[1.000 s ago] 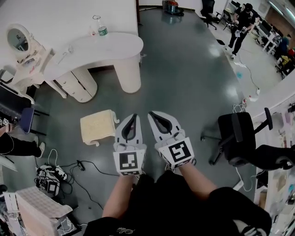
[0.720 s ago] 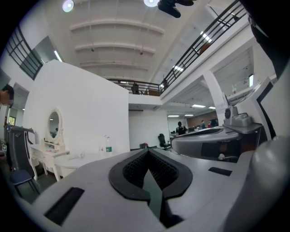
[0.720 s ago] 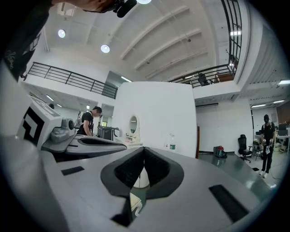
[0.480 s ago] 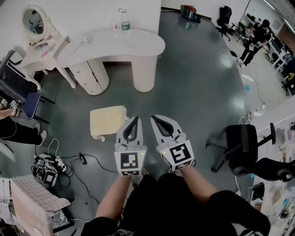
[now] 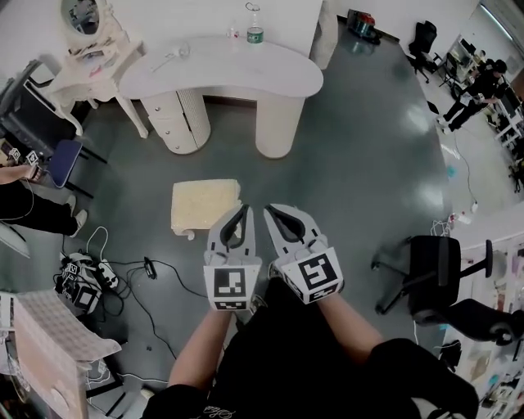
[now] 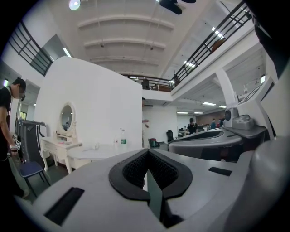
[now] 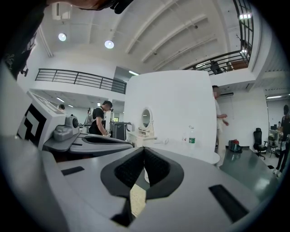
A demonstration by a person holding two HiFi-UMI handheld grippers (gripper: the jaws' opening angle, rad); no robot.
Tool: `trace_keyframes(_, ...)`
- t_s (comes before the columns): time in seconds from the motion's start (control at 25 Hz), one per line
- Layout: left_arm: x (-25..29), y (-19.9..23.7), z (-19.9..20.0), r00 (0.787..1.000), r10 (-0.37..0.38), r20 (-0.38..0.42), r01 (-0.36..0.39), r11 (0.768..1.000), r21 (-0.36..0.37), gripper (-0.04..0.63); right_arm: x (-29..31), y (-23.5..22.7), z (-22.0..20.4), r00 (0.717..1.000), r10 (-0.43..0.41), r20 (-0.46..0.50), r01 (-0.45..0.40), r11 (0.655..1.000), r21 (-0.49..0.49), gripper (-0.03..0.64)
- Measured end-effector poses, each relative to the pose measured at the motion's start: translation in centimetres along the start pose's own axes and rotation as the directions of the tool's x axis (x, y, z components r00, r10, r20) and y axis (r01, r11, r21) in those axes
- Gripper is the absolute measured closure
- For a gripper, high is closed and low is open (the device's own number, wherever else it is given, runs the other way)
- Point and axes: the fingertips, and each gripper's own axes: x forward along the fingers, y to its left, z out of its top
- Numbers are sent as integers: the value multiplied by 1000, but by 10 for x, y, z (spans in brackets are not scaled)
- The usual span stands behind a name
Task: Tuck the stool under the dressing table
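A cream cushioned stool (image 5: 205, 204) stands on the dark floor, out in front of the white curved dressing table (image 5: 233, 78). My left gripper (image 5: 243, 210) and right gripper (image 5: 268, 209) are held side by side above the floor, just right of the stool, both shut and empty. In the left gripper view the closed left gripper (image 6: 147, 154) points level at the dressing table (image 6: 97, 152). In the right gripper view the closed right gripper (image 7: 144, 152) faces the dressing table (image 7: 190, 152); a sliver of the stool (image 7: 137, 199) shows below the jaws.
A water bottle (image 5: 255, 33) stands on the table top. A small vanity with an oval mirror (image 5: 86, 16) is at far left. A black office chair (image 5: 434, 274) stands to the right. Cables and a power strip (image 5: 86, 286) lie at left. People stand at the edges.
Both grippers, still shut, have moved forward toward the dressing table. The stool and table now sit nearer and more central in the head view.
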Motion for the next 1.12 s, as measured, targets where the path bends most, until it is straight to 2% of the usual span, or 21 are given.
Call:
trace_keyframes(0.32,39,55,-15,998,55,-35,-55,998,9,591,73,-14,-5,998,57,5,-57,998,29,611)
trace_keyframes(0.6,94,101,-15,991,90,-96,-88,996,24,591,142,-54,9,994,104,26,-106,993,54,611)
trace_keyframes(0.96,158,124,-17,980,130,-148,-127,991,32,591,187,-107,5,989,144,20,-145,986,87,611)
trace_keyframes(1.12,171,140,-27,971,164,-177,-162,986,21,591,209,-115,-3,986,168,22,-169,981,98,611)
